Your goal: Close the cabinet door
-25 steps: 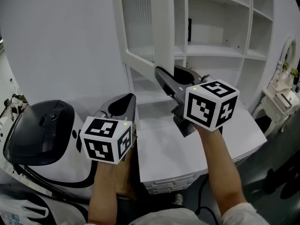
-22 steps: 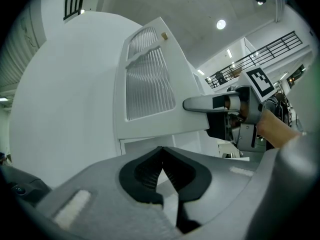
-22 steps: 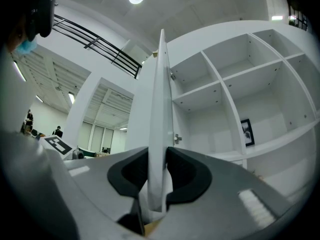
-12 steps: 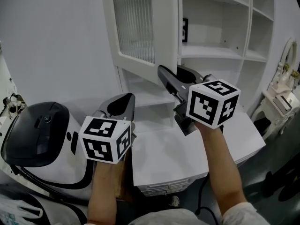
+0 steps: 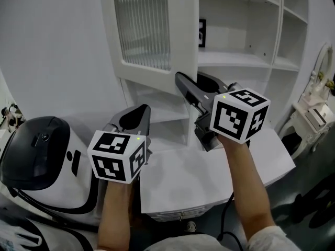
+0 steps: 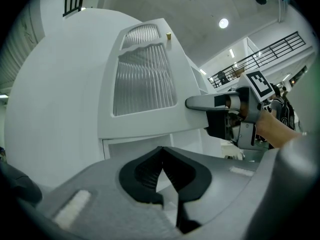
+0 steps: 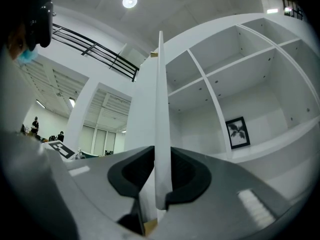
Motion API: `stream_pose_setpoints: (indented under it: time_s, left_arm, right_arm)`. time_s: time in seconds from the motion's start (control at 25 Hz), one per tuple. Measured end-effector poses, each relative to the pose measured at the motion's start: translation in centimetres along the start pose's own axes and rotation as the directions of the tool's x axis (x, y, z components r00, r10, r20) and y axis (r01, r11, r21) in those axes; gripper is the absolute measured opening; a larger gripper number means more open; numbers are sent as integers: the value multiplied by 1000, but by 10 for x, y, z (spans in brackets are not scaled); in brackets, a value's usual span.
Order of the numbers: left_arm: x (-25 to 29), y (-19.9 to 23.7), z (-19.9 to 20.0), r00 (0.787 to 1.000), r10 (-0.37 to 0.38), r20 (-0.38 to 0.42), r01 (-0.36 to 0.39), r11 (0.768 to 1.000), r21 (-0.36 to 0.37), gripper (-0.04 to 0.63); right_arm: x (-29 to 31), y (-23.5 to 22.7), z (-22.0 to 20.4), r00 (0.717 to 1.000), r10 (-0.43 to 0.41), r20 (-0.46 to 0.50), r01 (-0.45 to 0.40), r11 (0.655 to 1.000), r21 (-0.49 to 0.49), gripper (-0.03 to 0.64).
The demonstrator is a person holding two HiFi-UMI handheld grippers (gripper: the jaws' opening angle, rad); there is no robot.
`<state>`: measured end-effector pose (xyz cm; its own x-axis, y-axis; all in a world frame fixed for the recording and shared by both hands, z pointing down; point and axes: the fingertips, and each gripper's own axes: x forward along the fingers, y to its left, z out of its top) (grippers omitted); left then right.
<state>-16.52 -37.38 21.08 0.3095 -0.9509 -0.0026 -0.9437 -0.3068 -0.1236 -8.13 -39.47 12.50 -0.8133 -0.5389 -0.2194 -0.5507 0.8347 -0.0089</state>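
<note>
**Position.** The cabinet door (image 5: 141,30) stands swung out from the cabinet (image 5: 238,59), with its ribbed glass pane toward the person.

**Grippers.**
- The right gripper (image 5: 189,80) pinches the door's near edge at the lower corner, below the pane. The right gripper view shows the white edge (image 7: 161,109) clamped between both pads.
- The left gripper (image 5: 137,113) sits below the door and apart from it. Its jaws are pressed together on nothing, as the left gripper view confirms (image 6: 162,166).

**Procedure (judged).**
- The step in hand is swinging the door shut.
- Guide the held edge along the door's own arc about its hinge, not in a straight line.
- Let the wrist turn with the panel so the pads do not twist off the thin edge.
- Move slowly near the frame.
- Release before the inner jaw is trapped between door and cabinet, then finish with a push on the door's face.
- Hold the left gripper clear, below the door.

**Count.**
- One door
- One cabinet
- Two grippers
- One framed picture (image 5: 201,33) on a shelf to the right of the door
- One white counter (image 5: 209,174) below the door
</note>
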Motion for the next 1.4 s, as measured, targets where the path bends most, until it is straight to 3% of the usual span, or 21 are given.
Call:
stream_pose_setpoints:
  time_s: [0.52,1.12,1.4]
  left_arm:
    - [54,-23,8,1000,16,-21,-16,1000,15,-3]
    - [94,-16,-2,997,68,-44,-67,998,20,-3]
    - [111,-15,-4,996,76,-48,-75,997,19,-3]
  right_arm:
    - [1,-53,7,999,52,13,-52,998,25,94]
    - [16,-100,4,999,34,30,-34,999,-6,135]
    - [22,-126,3,999,-23,33,24,1000,-15,219]
